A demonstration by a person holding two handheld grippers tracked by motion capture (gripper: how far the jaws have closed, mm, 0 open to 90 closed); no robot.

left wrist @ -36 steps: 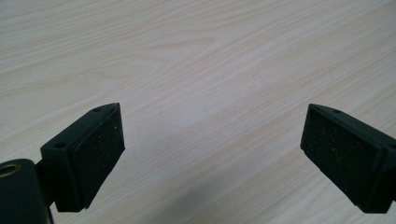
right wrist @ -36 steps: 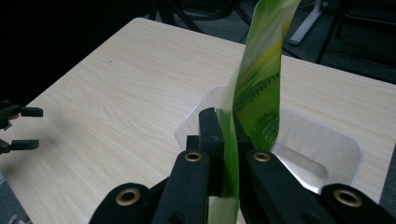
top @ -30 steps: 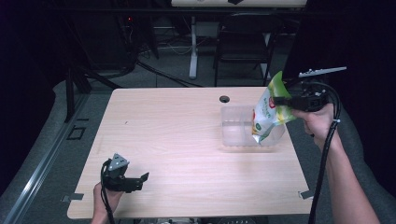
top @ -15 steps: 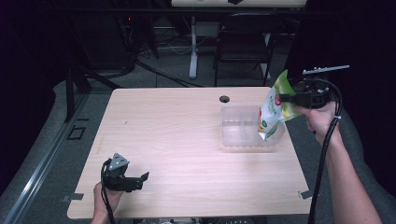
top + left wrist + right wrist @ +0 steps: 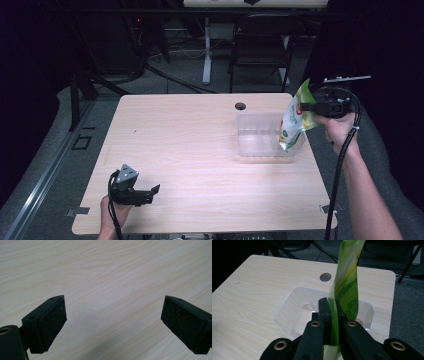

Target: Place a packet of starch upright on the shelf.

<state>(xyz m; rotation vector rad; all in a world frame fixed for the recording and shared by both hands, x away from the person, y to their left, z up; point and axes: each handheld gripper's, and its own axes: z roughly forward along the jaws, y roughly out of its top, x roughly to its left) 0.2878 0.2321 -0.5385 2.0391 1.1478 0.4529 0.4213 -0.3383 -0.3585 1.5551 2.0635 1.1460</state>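
1. The left tool (image 5: 150, 192) is resting low at the counter's (image 5: 200, 150) near edge, its jaws spread wide over bare wood.
2. The right tool (image 5: 332, 312) is pinching a green-and-white pouch (image 5: 295, 120), dangling its lower end into the clear plastic bin (image 5: 255, 135).
3. The pouch's seam is showing small printed digits, too blurred to read reliably.
4. A round cable hole (image 5: 240, 106) is sitting just beyond the bin.

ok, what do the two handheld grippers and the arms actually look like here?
Both are black. The left gripper carries a grey three-cornered plate on top; its pads are flat, rectangular and finely speckled. The right gripper has brass-coloured rivets on its linkage, and a thick black cable loops off it. Forearms bare, no sleeves in view.
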